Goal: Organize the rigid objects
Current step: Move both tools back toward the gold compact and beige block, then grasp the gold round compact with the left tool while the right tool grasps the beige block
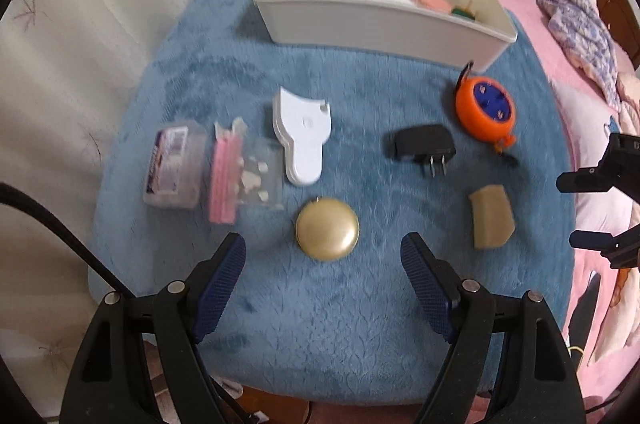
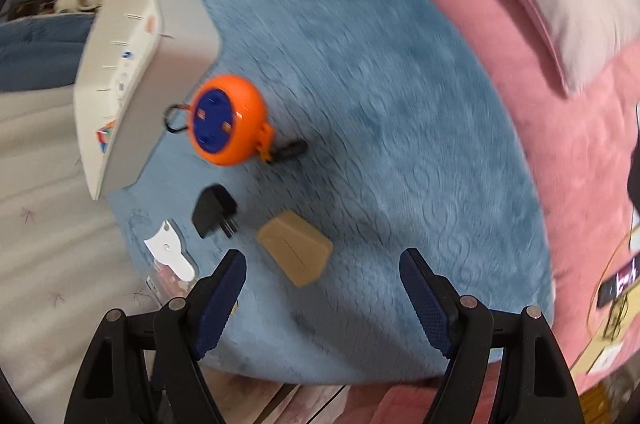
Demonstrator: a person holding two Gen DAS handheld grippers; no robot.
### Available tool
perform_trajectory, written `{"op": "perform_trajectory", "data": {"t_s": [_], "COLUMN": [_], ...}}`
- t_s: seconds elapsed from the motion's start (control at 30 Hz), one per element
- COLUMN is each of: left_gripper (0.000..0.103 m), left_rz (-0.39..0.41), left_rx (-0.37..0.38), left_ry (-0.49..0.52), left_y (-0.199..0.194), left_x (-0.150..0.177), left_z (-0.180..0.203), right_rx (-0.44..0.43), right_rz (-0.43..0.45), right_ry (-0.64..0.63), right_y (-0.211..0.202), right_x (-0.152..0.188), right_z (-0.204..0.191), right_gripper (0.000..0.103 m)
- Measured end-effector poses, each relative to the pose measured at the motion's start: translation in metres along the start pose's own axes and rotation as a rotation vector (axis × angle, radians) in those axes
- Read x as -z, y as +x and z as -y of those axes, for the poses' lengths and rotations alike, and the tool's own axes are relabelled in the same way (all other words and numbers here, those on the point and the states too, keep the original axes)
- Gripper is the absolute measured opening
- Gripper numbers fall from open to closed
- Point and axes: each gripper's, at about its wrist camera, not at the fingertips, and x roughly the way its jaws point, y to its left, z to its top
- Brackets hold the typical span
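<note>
Several small objects lie on a blue fluffy cloth (image 1: 328, 304). My left gripper (image 1: 324, 256) hangs open just above a gold round case (image 1: 327, 228), which sits apart from both fingers. Beyond it lie a white flat tool (image 1: 304, 140), a black plug adapter (image 1: 424, 146), an orange and blue reel (image 1: 485, 108) and a tan wedge block (image 1: 491, 220). At the far edge stands a white bin (image 1: 384, 28). My right gripper (image 2: 323, 262) is open and empty, with the tan wedge block (image 2: 296, 252) just ahead of its left finger. The right gripper (image 1: 600, 212) also shows at the right edge.
A clear plastic box (image 1: 174, 164) and a clear bag with pink strips (image 1: 244, 172) lie left of the white tool. The bin holds coloured small pieces. A pink bedspread (image 2: 580, 104) borders the cloth on the right; white fabric (image 1: 60, 104) lies on the left.
</note>
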Motion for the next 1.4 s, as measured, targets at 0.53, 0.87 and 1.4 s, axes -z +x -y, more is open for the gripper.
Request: {"op": "perform_trajectory", "data": {"t_s": [0.53,0.87,1.4], "left_gripper": [0.082,0.082,0.082], "left_rz": [-0.300,-0.449,-0.586], "left_rx": [0.118,0.125,0.090], "left_ry": [-0.117,-0.148,-0.171], "left_y": [0.073,0.113,0.139], "left_x": [0.011,-0.004,-0.040], "left_z": [-0.018,-0.025,-0.025], "right_rx": [0.047,0.112,0.184], "right_rz": [-0.178,-0.149,-0.102], "right_ry": [0.186,0.284,0.370], "right_y": [0.059,0.091,0.132], "right_x": [0.007,0.009,-0.001], "right_z": [-0.007,-0.033,-0.090], "right_gripper": [0.080,0.080,0.079]}}
